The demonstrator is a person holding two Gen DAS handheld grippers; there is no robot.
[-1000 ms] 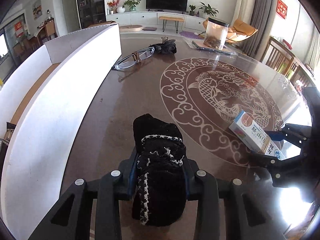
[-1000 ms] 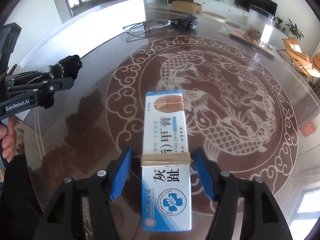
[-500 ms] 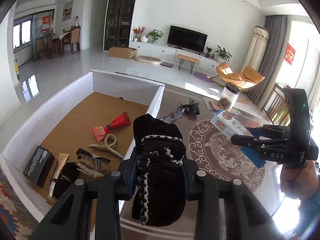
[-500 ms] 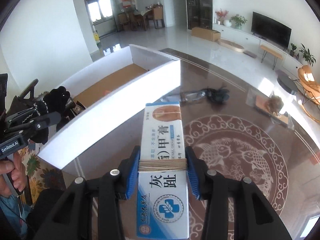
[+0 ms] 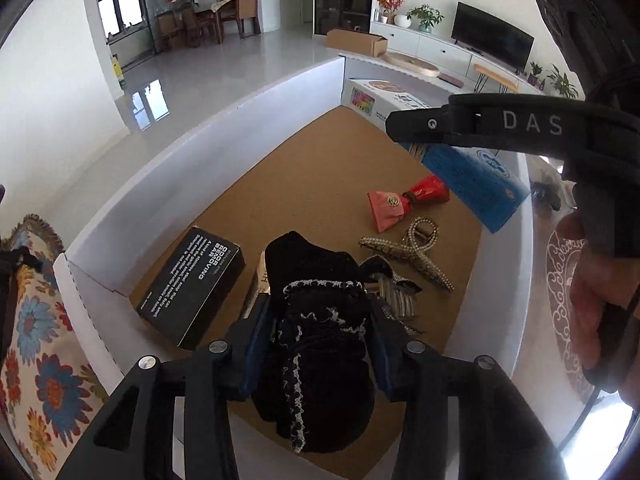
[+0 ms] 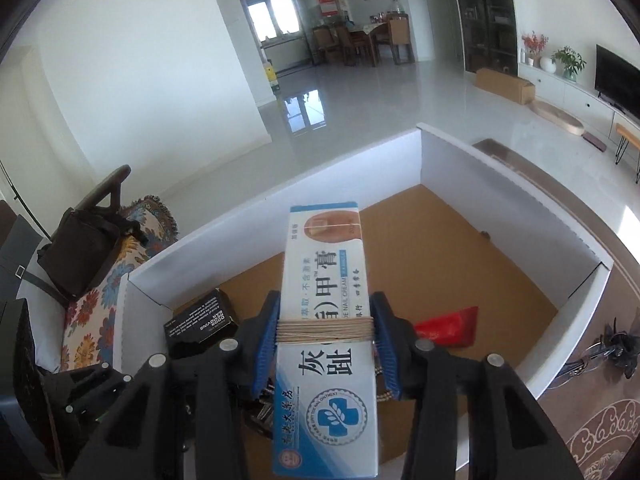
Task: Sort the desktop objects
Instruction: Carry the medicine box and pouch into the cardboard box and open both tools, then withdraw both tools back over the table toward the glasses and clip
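Left gripper [image 5: 316, 344] squeezes a soft, limp black sock [image 5: 320, 332]; right gripper [image 6: 326, 344] clamps the light, stiff cream box [image 6: 326, 320] mid-length, over the tray [image 6: 480, 168].

This is a home, an open living and dining room: a television [image 5: 493, 41] on a low white cabinet [image 5: 432, 46], potted plants [image 5: 423, 14], a dining table with chairs [image 6: 360, 42], glossy floor tiles [image 6: 360, 120].
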